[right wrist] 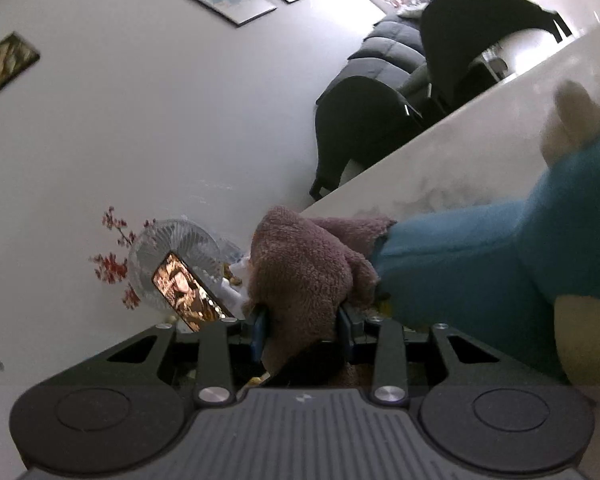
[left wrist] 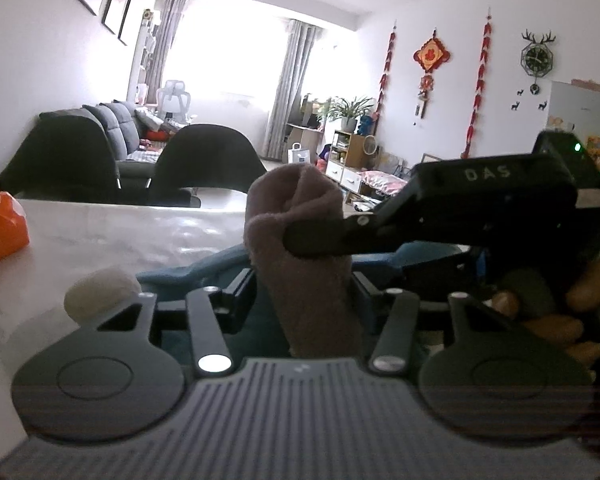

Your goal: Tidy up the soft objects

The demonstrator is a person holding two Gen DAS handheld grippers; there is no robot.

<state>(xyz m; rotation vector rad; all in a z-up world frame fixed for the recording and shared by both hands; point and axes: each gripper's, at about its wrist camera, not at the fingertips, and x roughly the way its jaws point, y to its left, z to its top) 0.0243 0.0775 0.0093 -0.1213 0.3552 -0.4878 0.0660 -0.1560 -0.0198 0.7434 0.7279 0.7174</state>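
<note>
A mauve fuzzy cloth (left wrist: 300, 208) stands up between the fingers of my left gripper (left wrist: 304, 288), which is shut on its lower part. My right gripper (left wrist: 300, 234) reaches in from the right, and its black finger (left wrist: 324, 236) presses across the cloth's folded top. In the right wrist view the same cloth (right wrist: 300, 268) bunches between the fingers of the right gripper (right wrist: 303, 326), shut on it. A blue plush toy (right wrist: 480, 272) with cream parts lies on the white table (right wrist: 460, 152) right beside the cloth. The blue plush toy (left wrist: 204, 268) lies under both grippers.
An orange packet (left wrist: 0, 224) sits at the table's left. Black chairs (left wrist: 204, 160) stand at the far edge, with a grey sofa (left wrist: 120, 128) behind. A small fan (right wrist: 172, 256), a lit phone (right wrist: 188, 292) and red flowers (right wrist: 112, 268) are near the table's end. A hand (left wrist: 580, 292) holds the right gripper.
</note>
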